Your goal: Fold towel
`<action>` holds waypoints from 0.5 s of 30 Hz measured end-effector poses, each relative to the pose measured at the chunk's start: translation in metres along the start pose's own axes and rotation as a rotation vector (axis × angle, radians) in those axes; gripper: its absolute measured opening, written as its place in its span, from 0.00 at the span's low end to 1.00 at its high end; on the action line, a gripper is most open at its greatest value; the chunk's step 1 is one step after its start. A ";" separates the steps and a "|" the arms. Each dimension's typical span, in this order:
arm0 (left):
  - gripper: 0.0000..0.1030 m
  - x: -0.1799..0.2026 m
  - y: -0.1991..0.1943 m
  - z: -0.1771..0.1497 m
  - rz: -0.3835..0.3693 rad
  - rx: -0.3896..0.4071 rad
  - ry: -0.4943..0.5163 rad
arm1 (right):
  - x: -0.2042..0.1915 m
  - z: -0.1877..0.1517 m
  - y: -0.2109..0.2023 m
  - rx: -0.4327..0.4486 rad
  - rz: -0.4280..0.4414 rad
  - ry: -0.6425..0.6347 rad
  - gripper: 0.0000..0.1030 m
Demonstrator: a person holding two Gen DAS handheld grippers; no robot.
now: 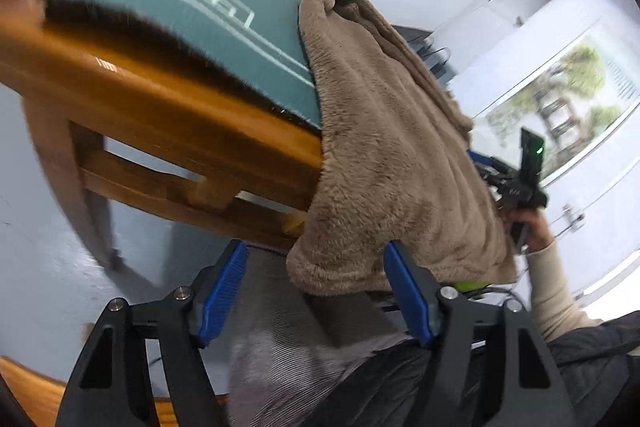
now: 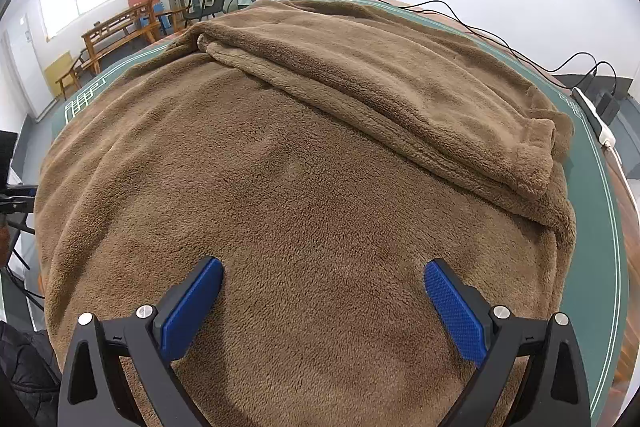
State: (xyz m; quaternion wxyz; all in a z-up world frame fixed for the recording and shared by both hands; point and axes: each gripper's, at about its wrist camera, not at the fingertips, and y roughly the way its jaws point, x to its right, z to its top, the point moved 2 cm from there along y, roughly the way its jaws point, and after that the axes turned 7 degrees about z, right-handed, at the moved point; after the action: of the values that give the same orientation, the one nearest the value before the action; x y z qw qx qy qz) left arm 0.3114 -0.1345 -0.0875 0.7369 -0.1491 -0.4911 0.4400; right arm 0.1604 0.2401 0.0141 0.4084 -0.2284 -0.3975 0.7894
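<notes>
A plain tan-brown plush towel is showing one even colour with no pattern, lying over a dark green table mat that is carrying pale mint line markings. The orange-brown wooden table frame is showing beneath the mat. Both black-framed grippers, left and right, are showing bright blue textured finger pads.

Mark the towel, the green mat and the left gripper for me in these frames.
towel (image 2: 304,195): right wrist view, flat middle of the brown pile.
green mat (image 1: 224,27): left wrist view, bare printed top beside the towel.
left gripper (image 1: 316,291): left wrist view, midway between the open blue fingertips, by the towel's hanging edge.
</notes>
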 end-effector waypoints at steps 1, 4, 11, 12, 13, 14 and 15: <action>0.73 -0.001 0.002 0.001 -0.036 0.007 -0.001 | 0.000 0.000 0.000 0.000 0.000 0.000 0.99; 0.73 -0.001 0.008 0.004 -0.122 0.032 0.008 | 0.001 0.000 0.000 0.000 0.001 0.000 0.99; 0.60 0.015 0.019 0.001 -0.188 0.026 0.085 | 0.000 0.000 0.000 -0.001 0.004 0.003 0.99; 0.53 0.018 0.020 0.000 -0.186 0.021 0.100 | 0.000 0.000 0.000 -0.001 0.004 0.004 0.99; 0.50 0.020 0.018 -0.002 -0.187 0.018 0.103 | 0.000 0.000 0.000 -0.001 0.004 0.004 0.99; 0.38 0.022 0.016 -0.003 -0.187 0.013 0.108 | 0.000 0.000 0.000 -0.001 0.004 0.004 0.99; 0.28 0.025 0.014 -0.004 -0.187 0.007 0.114 | 0.000 0.000 0.000 -0.001 0.004 0.004 0.99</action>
State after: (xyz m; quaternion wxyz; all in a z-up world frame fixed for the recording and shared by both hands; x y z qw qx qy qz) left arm 0.3112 -0.1058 -0.0842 0.8018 -0.1247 -0.4587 0.3621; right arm 0.1608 0.2403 0.0143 0.4073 -0.2309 -0.3966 0.7896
